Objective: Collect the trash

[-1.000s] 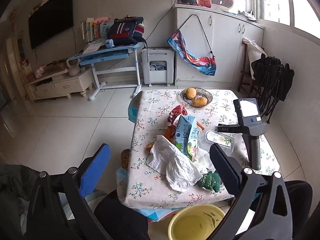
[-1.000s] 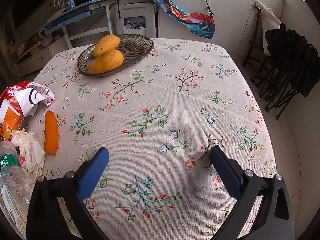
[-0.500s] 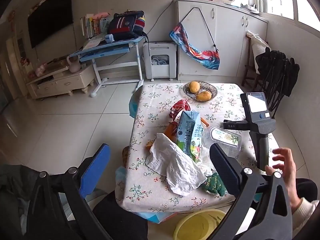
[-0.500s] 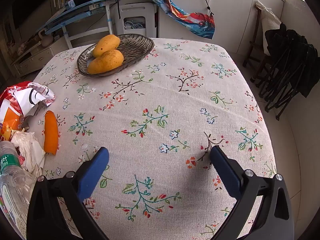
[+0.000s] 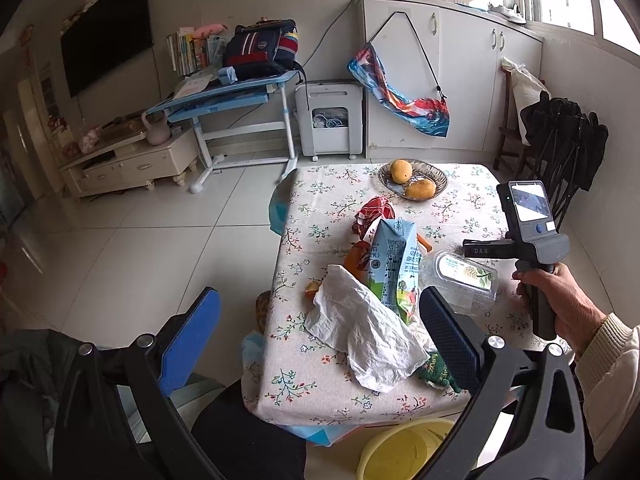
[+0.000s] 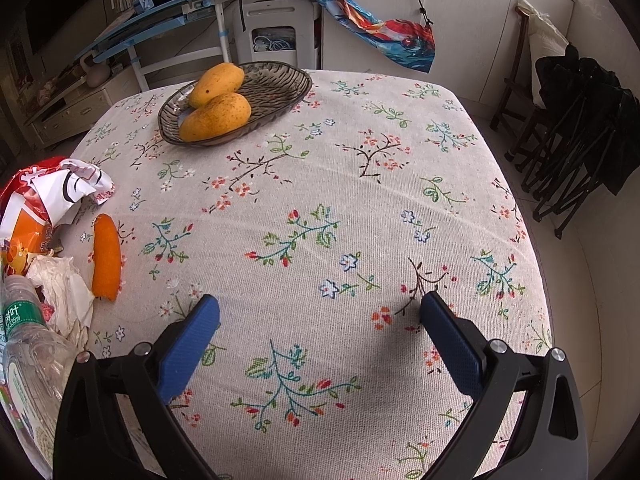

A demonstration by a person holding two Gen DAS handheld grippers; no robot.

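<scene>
Both tongs are spread and empty. The left tongs (image 5: 320, 328) hover off the counter's (image 5: 304, 392) near edge, above the crumpled white paper (image 5: 360, 332); the right tongs (image 6: 320, 340) rest over bare cloth. The trash is heaped at the counter's near left, so the paper is best pinched at its raised fold and dropped into the yellow bin (image 5: 404, 452) below.

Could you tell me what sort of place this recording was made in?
Most likely a home living and dining room: a wall-mounted TV, a child's study desk with a backpack, and a table with a floral cloth.
</scene>
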